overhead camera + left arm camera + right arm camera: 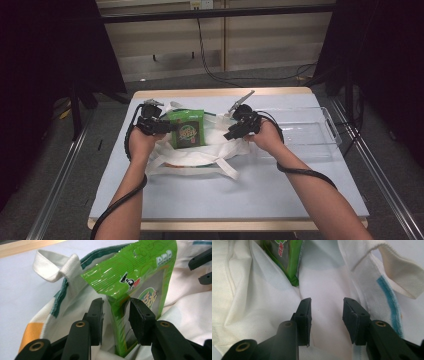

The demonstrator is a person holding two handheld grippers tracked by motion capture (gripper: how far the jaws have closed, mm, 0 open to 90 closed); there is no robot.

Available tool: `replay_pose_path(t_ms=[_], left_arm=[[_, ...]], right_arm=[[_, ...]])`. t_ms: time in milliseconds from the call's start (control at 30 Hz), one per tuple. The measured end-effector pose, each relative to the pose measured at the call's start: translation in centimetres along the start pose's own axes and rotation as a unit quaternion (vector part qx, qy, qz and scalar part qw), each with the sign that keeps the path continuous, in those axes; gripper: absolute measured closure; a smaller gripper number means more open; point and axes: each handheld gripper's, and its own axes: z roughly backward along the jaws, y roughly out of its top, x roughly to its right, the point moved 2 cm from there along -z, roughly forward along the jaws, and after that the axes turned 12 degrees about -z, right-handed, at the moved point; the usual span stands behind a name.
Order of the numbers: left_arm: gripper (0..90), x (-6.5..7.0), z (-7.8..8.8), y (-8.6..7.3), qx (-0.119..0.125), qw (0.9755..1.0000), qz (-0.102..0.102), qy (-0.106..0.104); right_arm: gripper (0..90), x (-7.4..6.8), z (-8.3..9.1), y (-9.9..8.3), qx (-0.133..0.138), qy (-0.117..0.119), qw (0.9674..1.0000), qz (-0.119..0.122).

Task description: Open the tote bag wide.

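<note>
Black jaws of our left gripper (116,312) are straddling the green snack packet (135,285) standing in the white cloth bag (200,155) on the table (225,195), not yet pinching, while our right gripper (325,315), spread, is hovering over the cloth, so we should be squeezing squarely before lifting.

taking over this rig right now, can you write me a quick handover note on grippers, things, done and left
Left gripper: jaws around the green snack packet, with a gap at one pad; grip not certain.
Right gripper: open over the white cloth bag, holding nothing.
The packet stands upright in the bag's mouth, on the blue mat; a clear tray sits to the right.
Done: packet partly in the bag.
Left: probably push it fully in and release.
</note>
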Motion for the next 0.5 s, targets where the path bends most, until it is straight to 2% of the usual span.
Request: replay_pose_path(t_ms=[133, 167, 200, 233, 300, 433, 500], left_arm=[[63.2, -0.14, -0.35, -0.23, -0.002, 1.0000, 0.000, 0.000], [70.1, -0.20, -0.37, -0.28, -0.003, 1.0000, 0.001, 0.000], [70.1, -0.18, -0.39, -0.30, -0.002, 1.0000, 0.001, -0.005], [74.9, -0.11, -0.42, -0.26, -0.002, 0.9999, -0.004, -0.009], [75.9, 0.14, -0.38, -0.18, -0.002, 0.9999, -0.011, -0.012], [85.2, 0.32, -0.16, 0.04, -0.005, 0.9997, -0.015, -0.016], [87.1, 0.47, -0.04, 0.20, -0.001, 0.9996, -0.016, -0.022]], right_arm=[[58.5, 0.03, -0.01, -0.03, 0.001, 0.000, 1.0000, 0.001], [58.4, 0.06, -0.01, -0.04, 0.001, 0.002, 1.0000, 0.001], [58.4, 0.06, -0.01, -0.04, 0.001, 0.002, 1.0000, 0.001], [57.9, 0.04, 0.00, -0.07, 0.002, 0.002, 1.0000, 0.000], [57.6, 0.03, -0.01, -0.07, 0.001, 0.003, 1.0000, 0.000], [56.5, 0.00, 0.04, -0.03, 0.003, 0.006, 1.0000, -0.002], [55.7, -0.04, 0.07, -0.02, 0.002, 0.006, 1.0000, 0.000]])
